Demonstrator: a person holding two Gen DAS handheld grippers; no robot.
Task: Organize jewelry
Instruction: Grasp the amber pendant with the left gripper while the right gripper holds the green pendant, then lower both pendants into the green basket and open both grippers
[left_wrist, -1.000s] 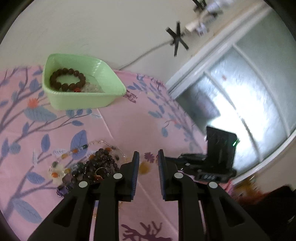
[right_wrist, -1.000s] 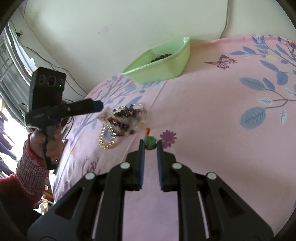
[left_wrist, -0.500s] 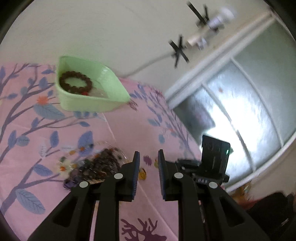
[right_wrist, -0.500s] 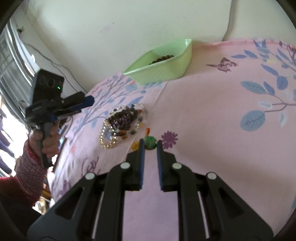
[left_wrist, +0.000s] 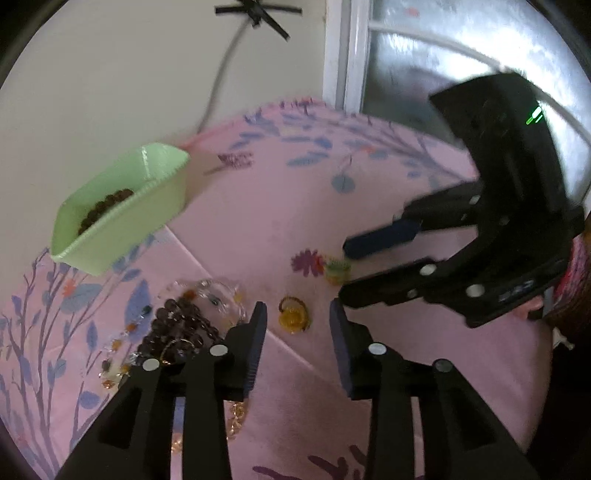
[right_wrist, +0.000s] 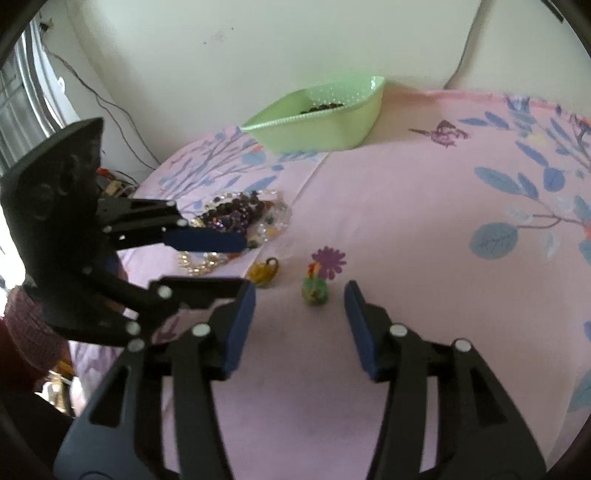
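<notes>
My left gripper (left_wrist: 297, 317) is open just above the pink cloth, with a small amber ring (left_wrist: 293, 315) lying between its fingertips. My right gripper (right_wrist: 300, 295) is open, and a small green ring (right_wrist: 314, 290) with an orange top sits on the cloth between its fingertips. The green ring also shows in the left wrist view (left_wrist: 336, 267), the amber ring in the right wrist view (right_wrist: 263, 272). A heap of bead bracelets and pearls (left_wrist: 177, 325) lies left of the amber ring. The green tray (left_wrist: 122, 218) holds a dark bead bracelet (left_wrist: 105, 206).
The pink flowered tablecloth (right_wrist: 424, 229) covers the table. The green tray (right_wrist: 317, 118) stands at the far edge by the white wall. The two grippers are close together, the left one (right_wrist: 207, 258) just left of the right one. A window (left_wrist: 443, 55) stands behind the table.
Both grippers have opened. The right one has let go of the green ring, which now sits on the cloth. The left gripper has swung down over the amber ring.
</notes>
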